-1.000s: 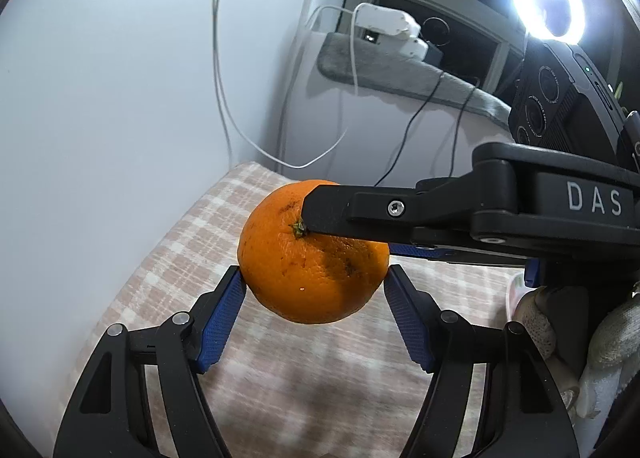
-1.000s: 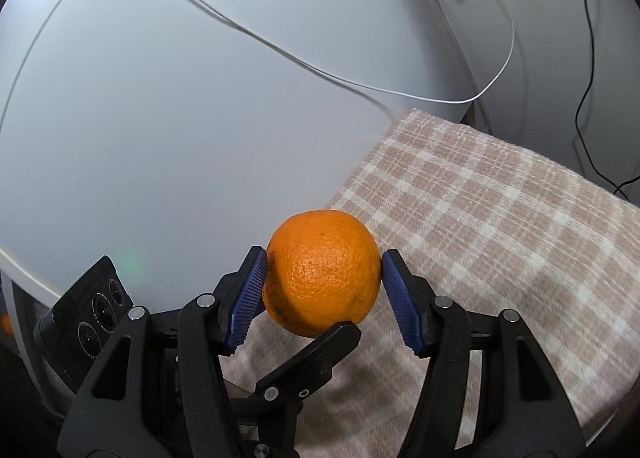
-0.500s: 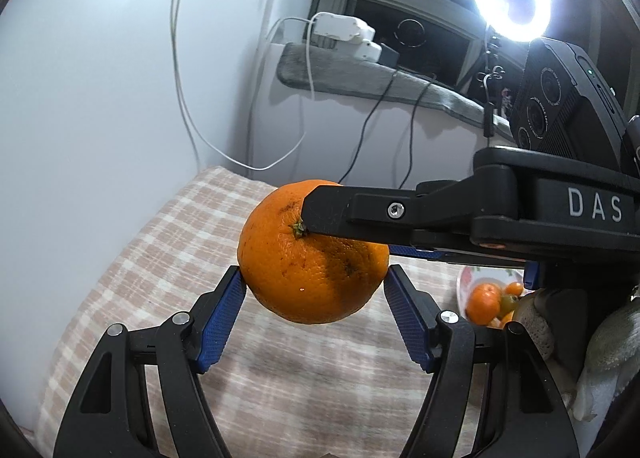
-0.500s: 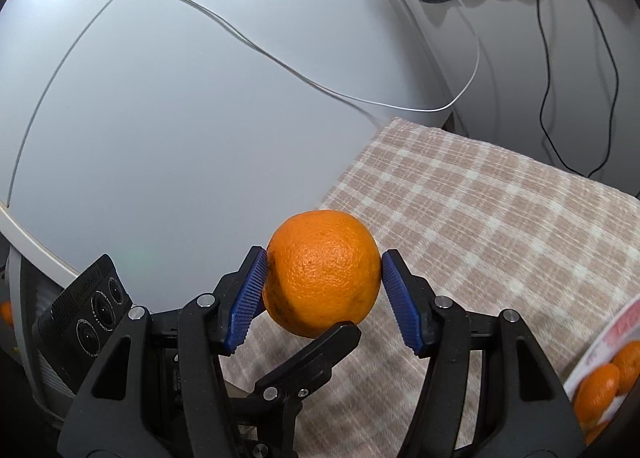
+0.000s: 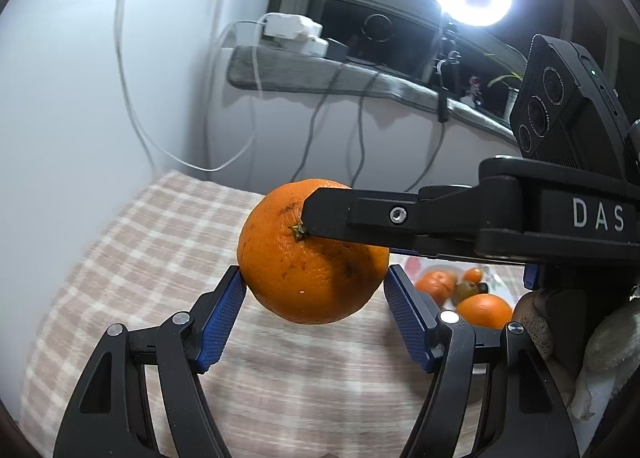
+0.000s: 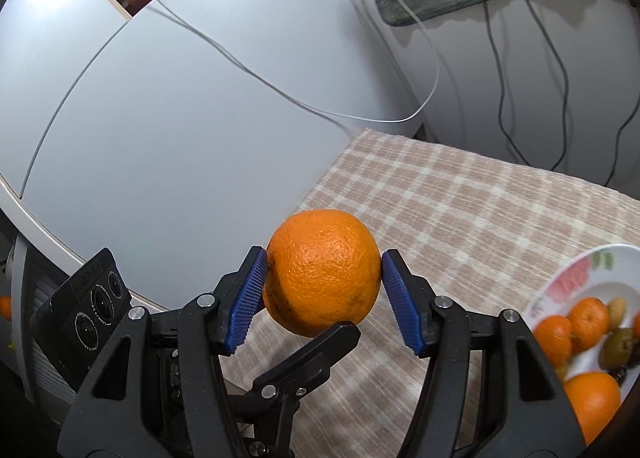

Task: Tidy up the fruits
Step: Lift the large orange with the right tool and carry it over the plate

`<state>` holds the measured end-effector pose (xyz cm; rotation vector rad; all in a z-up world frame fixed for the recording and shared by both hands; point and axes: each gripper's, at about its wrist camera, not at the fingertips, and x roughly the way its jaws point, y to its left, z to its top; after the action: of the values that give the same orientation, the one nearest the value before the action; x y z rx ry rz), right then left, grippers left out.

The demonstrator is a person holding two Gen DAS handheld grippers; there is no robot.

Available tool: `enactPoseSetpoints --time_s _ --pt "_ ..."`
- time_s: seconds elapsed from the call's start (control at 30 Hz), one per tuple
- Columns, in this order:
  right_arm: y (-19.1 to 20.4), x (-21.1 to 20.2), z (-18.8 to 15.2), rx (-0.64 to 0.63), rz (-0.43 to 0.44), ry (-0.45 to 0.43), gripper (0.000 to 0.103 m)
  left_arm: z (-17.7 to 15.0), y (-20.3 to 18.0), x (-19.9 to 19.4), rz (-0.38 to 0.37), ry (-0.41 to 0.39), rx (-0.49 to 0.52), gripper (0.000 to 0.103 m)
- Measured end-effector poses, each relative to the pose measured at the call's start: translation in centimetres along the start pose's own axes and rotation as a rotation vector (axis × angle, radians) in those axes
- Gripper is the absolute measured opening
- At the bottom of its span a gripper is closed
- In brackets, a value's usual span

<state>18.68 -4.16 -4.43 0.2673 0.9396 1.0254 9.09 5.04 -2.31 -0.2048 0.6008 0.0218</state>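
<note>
Right wrist view: orange above checked cloth, beside plate.

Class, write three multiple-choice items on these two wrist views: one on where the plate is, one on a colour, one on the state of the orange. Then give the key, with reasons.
1. In the right wrist view, where is the plate of fruit?
A. lower right, on the checked cloth
B. top left, on a shelf
C. under the orange

2. What colour are the ribbed pads on the fingers?
A. red
B. blue
C. white

3. What is the state of the orange?
A. lying on the plate
B. peeled on the cloth
C. held clear of the cloth by the left gripper and the right gripper

Key: 1 A, its rim sits on the cloth at that edge; 2 B, both views show blue pads; 3 C, pads press its sides, with cloth visible below.
</note>
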Motion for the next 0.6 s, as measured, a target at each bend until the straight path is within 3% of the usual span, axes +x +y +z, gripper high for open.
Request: enactPoseSetpoints --time_s 0.6 --pt "-4.6 -7.5 -1.3 0.050 -0.096 -0.056 0.062 -0.7 -7.0 2.0 -0.121 0.040 0.094 0.071"
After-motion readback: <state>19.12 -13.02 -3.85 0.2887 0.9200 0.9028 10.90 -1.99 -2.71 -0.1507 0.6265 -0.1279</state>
